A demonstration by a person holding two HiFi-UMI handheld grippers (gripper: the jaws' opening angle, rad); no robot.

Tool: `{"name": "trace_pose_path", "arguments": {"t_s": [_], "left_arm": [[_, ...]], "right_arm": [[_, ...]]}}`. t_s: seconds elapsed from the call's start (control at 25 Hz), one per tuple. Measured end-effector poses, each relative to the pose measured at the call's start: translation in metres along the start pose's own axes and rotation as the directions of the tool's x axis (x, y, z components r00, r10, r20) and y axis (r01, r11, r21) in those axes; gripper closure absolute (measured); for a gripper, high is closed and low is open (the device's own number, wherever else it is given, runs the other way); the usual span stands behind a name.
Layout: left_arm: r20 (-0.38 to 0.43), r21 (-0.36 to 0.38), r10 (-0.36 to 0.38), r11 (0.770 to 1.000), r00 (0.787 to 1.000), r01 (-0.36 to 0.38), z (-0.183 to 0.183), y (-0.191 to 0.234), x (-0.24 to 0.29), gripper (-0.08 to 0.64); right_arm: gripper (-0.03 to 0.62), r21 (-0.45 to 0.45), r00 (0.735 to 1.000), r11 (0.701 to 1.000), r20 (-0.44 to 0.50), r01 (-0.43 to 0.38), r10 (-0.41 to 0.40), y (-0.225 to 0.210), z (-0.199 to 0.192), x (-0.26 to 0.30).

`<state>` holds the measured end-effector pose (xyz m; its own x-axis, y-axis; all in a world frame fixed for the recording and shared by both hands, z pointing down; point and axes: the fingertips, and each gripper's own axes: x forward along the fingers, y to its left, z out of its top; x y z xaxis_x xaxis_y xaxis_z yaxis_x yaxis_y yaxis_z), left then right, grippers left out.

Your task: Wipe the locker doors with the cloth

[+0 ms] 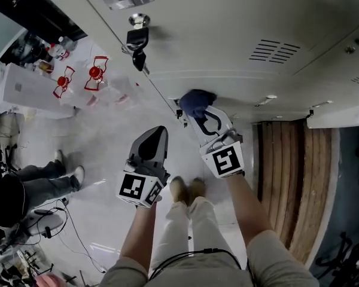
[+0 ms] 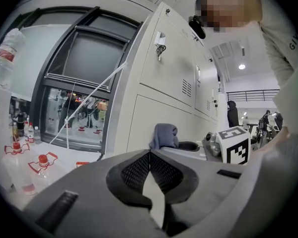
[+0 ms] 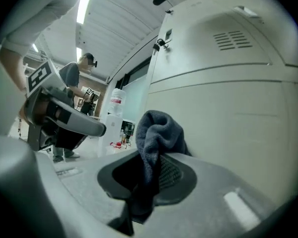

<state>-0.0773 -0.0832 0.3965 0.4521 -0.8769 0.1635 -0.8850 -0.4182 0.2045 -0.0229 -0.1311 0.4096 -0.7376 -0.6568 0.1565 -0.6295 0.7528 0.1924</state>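
Right gripper: jaws clamped on a dark blue-grey cloth, bunched and standing up out of the ribbed pads, the free end right at the lower locker door; actual contact not discernible. Left gripper: jaws together, nothing between them, pointed toward the lockers but well short of them, level with the right gripper and nearer the lockers' end. Lower locker door: pale grey metal, shut, plain face. Upper locker door, directly above the lower one: shut, with vent slots at one side and, at the opposite edge, a lock with a key bunch hanging from it. Past the key-side end of the lockers: clear water bottles with red caps on a white surface. Toward the other end, at the lockers' foot: brown wooden slats. Well apart from the lockers, on the pale floor: a second person in jeans.
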Motion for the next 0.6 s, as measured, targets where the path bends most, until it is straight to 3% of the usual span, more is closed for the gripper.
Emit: {"name": "trace_pose_path", "arguments": {"t_s": [0.24,0.6], "left_arm": [[-0.008,-0.045,0.038,0.998,0.999,-0.038,-0.007,0.023,-0.009,0.561],[-0.014,-0.052,0.033,0.998,0.999,-0.033,-0.013,0.030,-0.011,0.561]], "right_arm": [[0.535,-0.041,0.998,0.997,-0.004,-0.059,0.059,0.038,-0.017,0.054],[0.538,-0.071,0.999,0.997,-0.043,-0.034,0.031,0.029,-0.023,0.053]]}}
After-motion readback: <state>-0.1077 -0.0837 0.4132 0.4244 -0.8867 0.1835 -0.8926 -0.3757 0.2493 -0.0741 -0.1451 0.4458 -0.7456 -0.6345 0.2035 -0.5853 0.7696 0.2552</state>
